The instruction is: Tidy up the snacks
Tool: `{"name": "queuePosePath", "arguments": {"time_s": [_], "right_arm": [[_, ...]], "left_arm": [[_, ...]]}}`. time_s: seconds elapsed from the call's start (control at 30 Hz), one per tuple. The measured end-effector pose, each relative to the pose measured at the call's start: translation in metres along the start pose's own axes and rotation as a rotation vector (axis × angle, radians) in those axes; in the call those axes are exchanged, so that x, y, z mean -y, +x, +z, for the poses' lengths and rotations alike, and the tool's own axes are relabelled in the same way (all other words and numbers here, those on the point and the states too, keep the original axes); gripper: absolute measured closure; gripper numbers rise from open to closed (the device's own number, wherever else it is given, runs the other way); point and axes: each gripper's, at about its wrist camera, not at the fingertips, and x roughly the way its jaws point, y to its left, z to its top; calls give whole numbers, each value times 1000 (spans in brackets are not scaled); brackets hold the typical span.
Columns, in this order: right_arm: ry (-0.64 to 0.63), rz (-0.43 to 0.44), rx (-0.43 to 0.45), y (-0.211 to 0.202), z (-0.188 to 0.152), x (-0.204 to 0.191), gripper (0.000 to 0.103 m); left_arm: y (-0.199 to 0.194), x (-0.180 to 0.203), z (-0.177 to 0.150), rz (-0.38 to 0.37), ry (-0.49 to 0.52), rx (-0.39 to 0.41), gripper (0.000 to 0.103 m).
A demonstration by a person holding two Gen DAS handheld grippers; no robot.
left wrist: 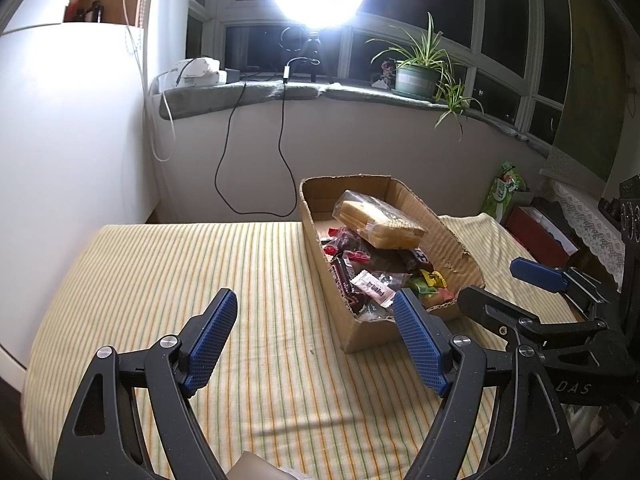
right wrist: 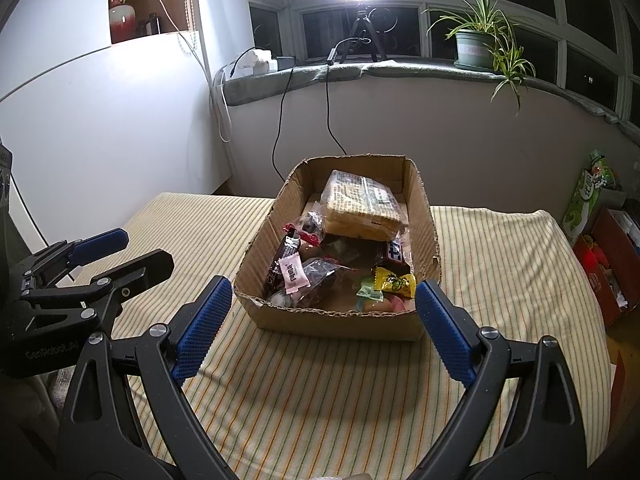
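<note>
Two grippers: left gripper (left wrist: 316, 340) and right gripper (right wrist: 322, 328) are hovering over the striped cloth (right wrist: 500, 280), jaws spread, pinching nothing.
Snack location: snacks are sitting heaped in the cardboard box (right wrist: 340, 322), just beyond the fingertips.
Near risk: loose yellow candy (right wrist: 394, 282) is likely slipping between wide pads.
Far risk: bread pack (right wrist: 360, 208) is resting tilted on the heap, probably sliding if neighbours shift.

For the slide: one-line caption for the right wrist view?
Open right tool hovers before a cardboard box of snacks on a striped cloth, left tool alongside.
</note>
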Motion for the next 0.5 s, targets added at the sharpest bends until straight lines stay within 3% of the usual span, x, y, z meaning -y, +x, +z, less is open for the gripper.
{"name": "queuePosePath", "arguments": {"time_s": [0.5], "right_arm": [[-7, 9, -11, 4, 0, 5, 8]], "left_arm": [[2, -1, -2, 1, 0, 5, 23]]}}
